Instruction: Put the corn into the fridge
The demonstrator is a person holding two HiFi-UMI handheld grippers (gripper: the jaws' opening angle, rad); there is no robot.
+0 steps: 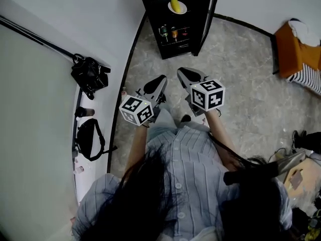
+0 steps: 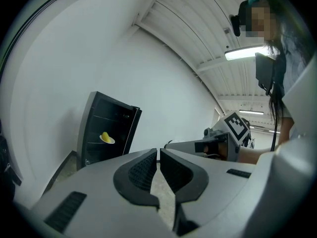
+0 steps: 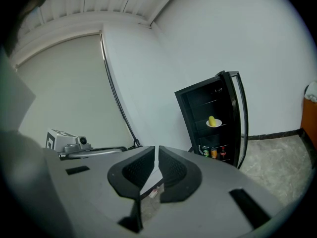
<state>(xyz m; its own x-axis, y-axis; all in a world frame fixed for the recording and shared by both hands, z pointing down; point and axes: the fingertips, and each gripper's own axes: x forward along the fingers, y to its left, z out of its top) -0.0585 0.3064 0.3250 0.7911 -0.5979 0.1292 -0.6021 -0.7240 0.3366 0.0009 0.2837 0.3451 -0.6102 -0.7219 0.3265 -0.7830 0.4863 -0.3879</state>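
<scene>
The yellow corn (image 1: 175, 5) lies on a small white plate on a shelf inside the open black fridge (image 1: 153, 14), at the top of the head view. It shows again as the corn (image 2: 105, 137) in the left gripper view and the corn (image 3: 212, 120) in the right gripper view. My left gripper (image 1: 156, 82) and right gripper (image 1: 188, 75) hang side by side over the floor, well short of the fridge, both pointing at it. The left gripper (image 2: 158, 155) is shut with nothing in it. Likewise the right gripper (image 3: 156, 155) is shut and holds nothing.
The fridge door (image 1: 208, 19) stands open on the right side. Bottles (image 1: 173, 33) fill the lower shelf. A white counter (image 1: 40, 134) on the left bears a black camera bag (image 1: 89, 75) and a black pouch (image 1: 90, 138). An orange box (image 1: 296, 49) sits at far right.
</scene>
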